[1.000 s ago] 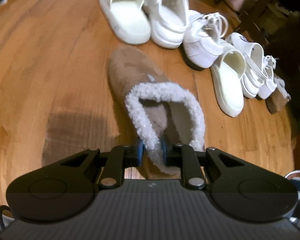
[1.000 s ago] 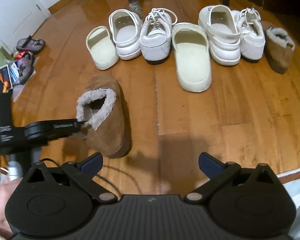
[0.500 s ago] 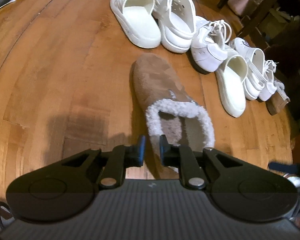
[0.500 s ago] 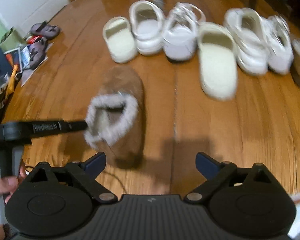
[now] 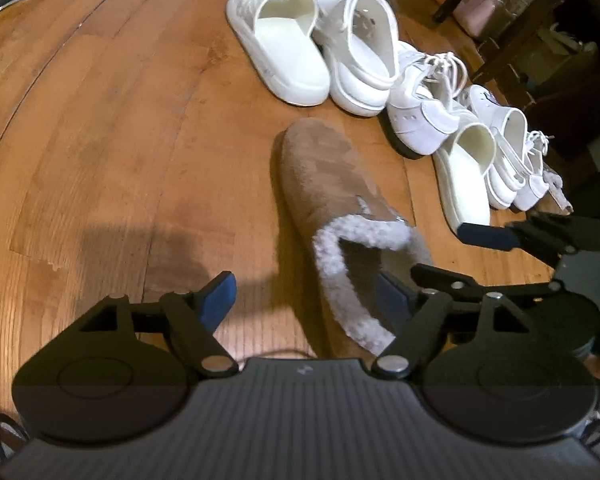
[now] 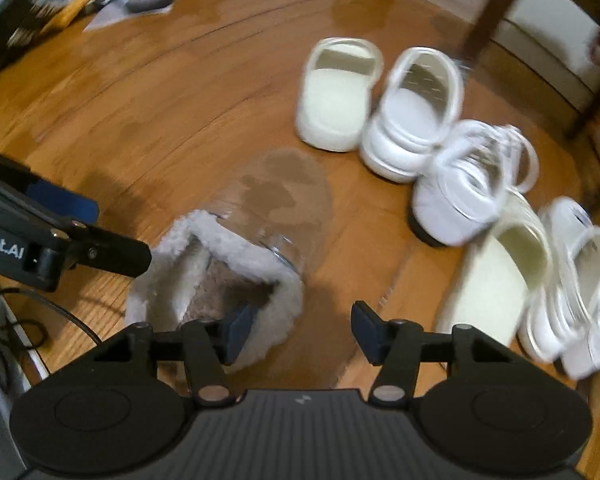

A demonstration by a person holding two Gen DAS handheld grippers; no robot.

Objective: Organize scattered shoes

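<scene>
Tan fleece-lined slipper (image 5: 336,184) upright on floor, near white shoes (image 5: 356,52).

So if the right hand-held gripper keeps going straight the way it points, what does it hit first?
Probably the brown slipper: one finger of the right hand-held gripper already overlaps its fleece collar. Blur leaves depth unclear.

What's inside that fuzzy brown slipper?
Inside the brown slipper, pale fleece lines the rim and a brownish insole shows at the heel. The right gripper's left finger reaches into the opening. The toe end is covered by the upper, unseen.

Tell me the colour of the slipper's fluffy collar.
Off-white, greyish in shade; the collar shows best in the left wrist view.
</scene>
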